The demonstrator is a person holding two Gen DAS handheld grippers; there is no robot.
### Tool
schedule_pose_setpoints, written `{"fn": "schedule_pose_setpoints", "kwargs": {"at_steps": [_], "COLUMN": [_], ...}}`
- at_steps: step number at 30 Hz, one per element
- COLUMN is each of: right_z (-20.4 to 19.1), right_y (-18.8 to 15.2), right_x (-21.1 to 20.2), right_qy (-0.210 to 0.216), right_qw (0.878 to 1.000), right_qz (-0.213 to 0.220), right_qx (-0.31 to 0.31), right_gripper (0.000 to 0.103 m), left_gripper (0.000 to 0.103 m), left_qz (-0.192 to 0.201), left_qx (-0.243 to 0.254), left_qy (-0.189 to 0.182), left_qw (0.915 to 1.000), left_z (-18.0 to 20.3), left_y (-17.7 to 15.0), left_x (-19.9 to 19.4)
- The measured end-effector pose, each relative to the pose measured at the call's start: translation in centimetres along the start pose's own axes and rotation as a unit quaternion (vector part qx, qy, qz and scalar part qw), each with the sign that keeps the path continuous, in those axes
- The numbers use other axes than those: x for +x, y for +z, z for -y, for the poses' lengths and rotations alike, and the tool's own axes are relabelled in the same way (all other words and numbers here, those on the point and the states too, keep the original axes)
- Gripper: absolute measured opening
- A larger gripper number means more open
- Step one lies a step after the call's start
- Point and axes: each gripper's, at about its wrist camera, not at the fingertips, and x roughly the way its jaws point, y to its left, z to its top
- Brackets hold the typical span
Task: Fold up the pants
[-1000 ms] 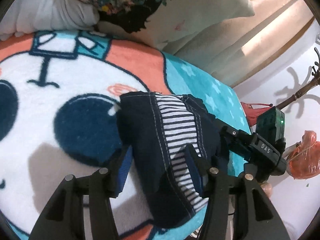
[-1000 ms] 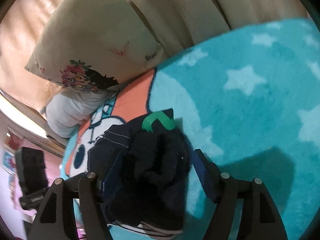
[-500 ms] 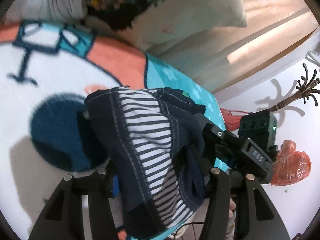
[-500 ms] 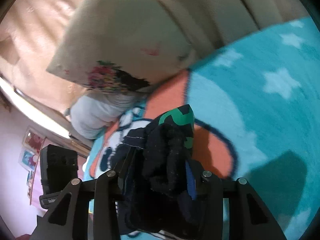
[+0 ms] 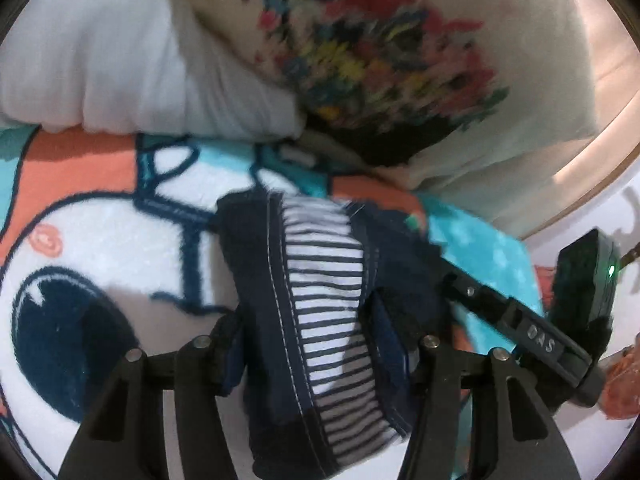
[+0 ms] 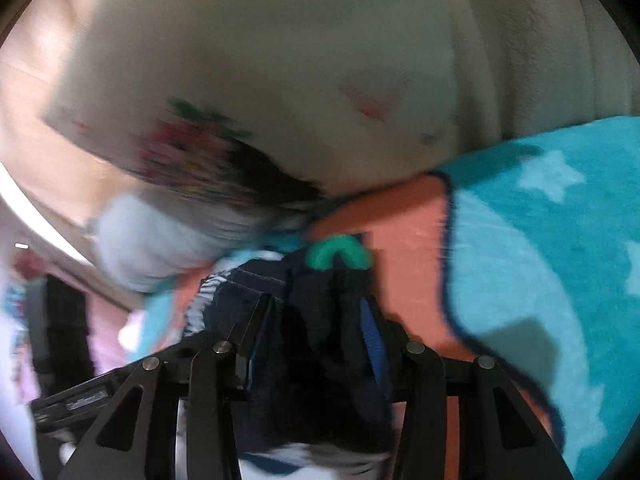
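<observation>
A: Where are the pants (image 5: pixel 320 292)?

B: Bunched between the fingers of the left gripper (image 5: pixel 308 344), above a blanket (image 5: pixel 100 240). The right gripper (image 6: pixel 316 332) clamps the same bundle from the right; its body shows at the right edge of the left view.

A: What lies behind?

B: Two pillows at the blanket's far edge: a printed pillow (image 5: pixel 400 60) on the right, leaning partly over a plain pillow (image 5: pixel 112 68) on its left. A wall (image 5: pixel 616 60) stands behind them.
</observation>
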Motion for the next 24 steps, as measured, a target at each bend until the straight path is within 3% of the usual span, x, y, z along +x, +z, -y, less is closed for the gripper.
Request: {"fn": "schedule_pose_setpoints", "kwargs": {"at_steps": [2, 9, 13, 15, 17, 20, 24], "right_z": [0.1, -3.7, -4.5, -3.5, -2.4, -2.4, -2.4], "right_y": [-0.2, -2.4, -4.6, -5.3, -5.4, -5.4, -6.4], "right_x": [0.2, -5.2, -3.9, -2.1, -1.3, -2.6, -5.3], "right_qy": [-0.032, -0.016, -0.042, -0.06, -0.052, -0.046, -0.068], "right_qw": [0.999, 0.997, 0.995, 0.995, 0.997, 0.998, 0.995], "right_qz": [-0.008, 0.057, 0.031, 0.0, -0.012, -0.002, 0.038], "right_qx": [-0.004, -0.058, -0.089, -0.074, -0.054, -0.053, -0.061], "right_gripper": [0.048, 0.048, 0.048, 0.048, 0.049, 0.053, 0.063], "left_gripper": [0.055, 0.057, 0.059, 0.059, 0.059, 0.059, 0.06], "left_qz": [0.002, 0.06, 0.062, 0.056, 0.046, 0.059, 0.086], "left_qx": [0.006, 0.032, 0.027, 0.041, 0.048, 0.051, 0.065], "left_qy": [0.0, 0.043, 0.075, 0.092, 0.103, 0.096, 0.098], "left_qw": [1.0, 0.9967, 0.9949, 0.9933, 0.9924, 0.9923, 0.9893], "left_z": [0.0, 0.7, 0.4, 0.7, 0.5, 0.8, 1.9], "left_y": [-0.5, -3.1, -4.5, -5.1, -5.5, -6.2, -7.3], "left_x": [-0.4, -4.4, -4.5, -3.7, -3.3, -4.2, -5.7]}}
